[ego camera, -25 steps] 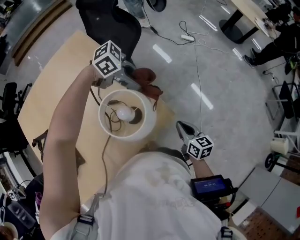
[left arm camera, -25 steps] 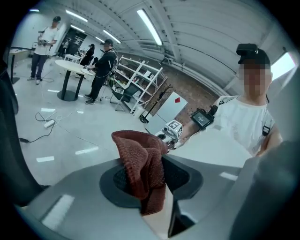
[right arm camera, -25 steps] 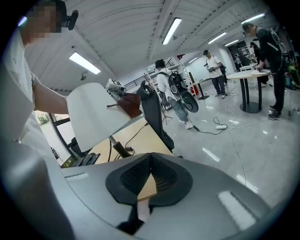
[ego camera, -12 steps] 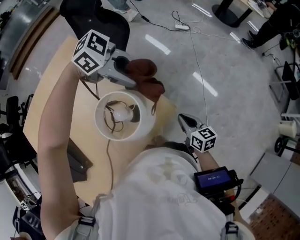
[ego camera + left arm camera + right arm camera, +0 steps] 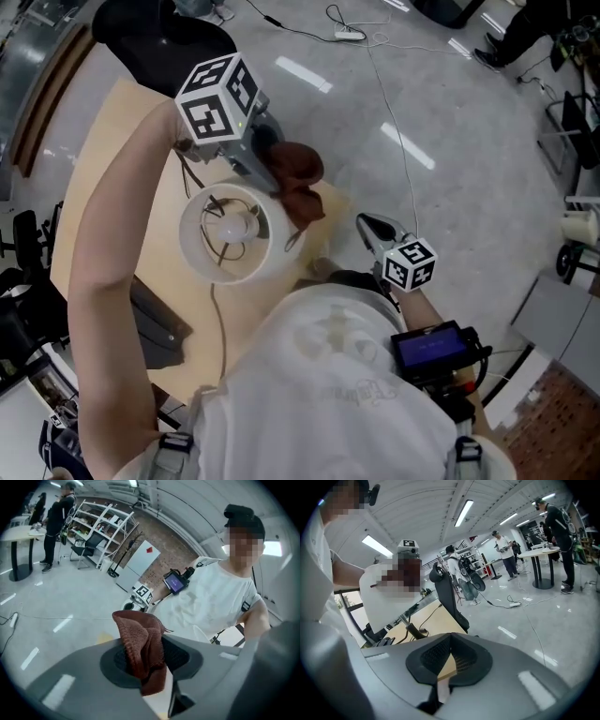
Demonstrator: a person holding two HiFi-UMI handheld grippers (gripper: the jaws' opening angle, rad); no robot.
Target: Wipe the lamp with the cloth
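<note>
Left gripper (image 5: 269, 172) fingers clamp the cloth (image 5: 298, 178) by the unsteadied lampshade (image 5: 272, 255), right gripper (image 5: 366, 227) shut, empty; hard wiping might topple it.

A light wooden table (image 5: 117, 141) stands on a polished grey concrete floor (image 5: 469, 169). A black office chair (image 5: 155, 33) sits at the table's far end. Beyond the table, a white power strip (image 5: 349, 36) lies on the floor. Farther off, white shelving (image 5: 101, 524) stands beside a brick wall (image 5: 164, 550). Strip lights (image 5: 464, 512) run overhead.
</note>
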